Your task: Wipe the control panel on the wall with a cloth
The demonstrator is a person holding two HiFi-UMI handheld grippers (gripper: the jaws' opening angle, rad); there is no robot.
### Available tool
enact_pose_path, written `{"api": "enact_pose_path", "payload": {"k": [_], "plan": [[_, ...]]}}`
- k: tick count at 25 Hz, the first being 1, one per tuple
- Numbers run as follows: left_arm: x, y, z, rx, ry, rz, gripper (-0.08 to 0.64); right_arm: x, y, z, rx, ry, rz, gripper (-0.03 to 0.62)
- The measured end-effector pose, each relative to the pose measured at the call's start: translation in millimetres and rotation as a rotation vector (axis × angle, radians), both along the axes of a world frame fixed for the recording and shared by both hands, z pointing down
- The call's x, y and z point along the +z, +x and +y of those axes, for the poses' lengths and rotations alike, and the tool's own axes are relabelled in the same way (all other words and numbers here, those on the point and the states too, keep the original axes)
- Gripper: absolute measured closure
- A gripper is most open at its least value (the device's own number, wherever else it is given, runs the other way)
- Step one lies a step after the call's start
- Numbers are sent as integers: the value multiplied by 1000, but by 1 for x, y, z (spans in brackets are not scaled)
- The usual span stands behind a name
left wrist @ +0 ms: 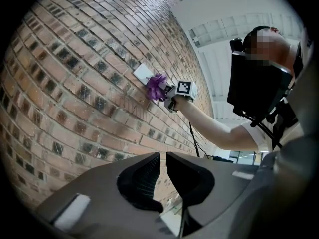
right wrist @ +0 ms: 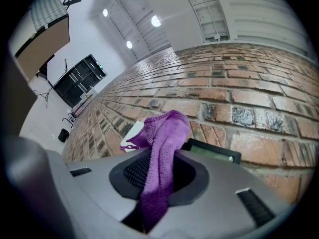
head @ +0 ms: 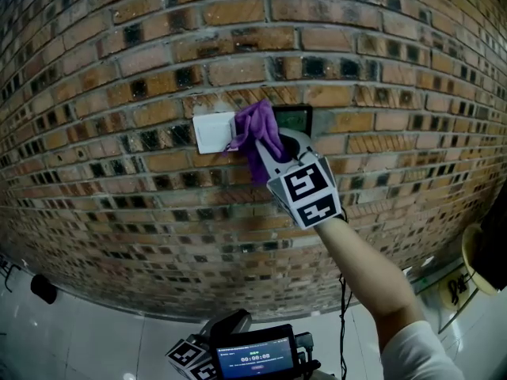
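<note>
A purple cloth is clamped in my right gripper, which is shut on it and held up against the brick wall. The cloth bunches over the seam between a white wall plate and a dark control panel with a greenish screen. In the right gripper view the cloth runs up between the jaws, the dark panel just right of it and the white plate to the left. My left gripper hangs low near the floor, far from the panel. Its jaws are shut and hold nothing.
The brick wall fills most of the view, meeting a pale tiled floor below. A black cable hangs under the right forearm. A small black object lies on the floor at left. A small screen rides on the left gripper.
</note>
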State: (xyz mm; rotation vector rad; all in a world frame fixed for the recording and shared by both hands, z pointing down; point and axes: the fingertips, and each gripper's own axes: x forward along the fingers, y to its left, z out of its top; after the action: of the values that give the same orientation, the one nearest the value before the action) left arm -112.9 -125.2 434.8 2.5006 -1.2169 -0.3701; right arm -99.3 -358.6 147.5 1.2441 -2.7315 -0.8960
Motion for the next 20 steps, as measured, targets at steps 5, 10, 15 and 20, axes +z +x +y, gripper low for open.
{"api": "enact_pose_path", "payload": {"k": [5, 10, 15, 20], "plan": [[0, 13, -3, 34, 4, -4, 526, -4, 27, -6, 47, 9, -3, 511], [-1, 23, -5, 57, 2, -7, 526, -6, 46, -8, 75, 13, -7, 511], [-2, 31, -7, 73, 4, -11, 526, -5, 65, -13, 105, 13, -8, 511], [-3, 37, -8, 86, 5, -15, 526, -3, 83, -20, 140, 14, -1, 511]]}}
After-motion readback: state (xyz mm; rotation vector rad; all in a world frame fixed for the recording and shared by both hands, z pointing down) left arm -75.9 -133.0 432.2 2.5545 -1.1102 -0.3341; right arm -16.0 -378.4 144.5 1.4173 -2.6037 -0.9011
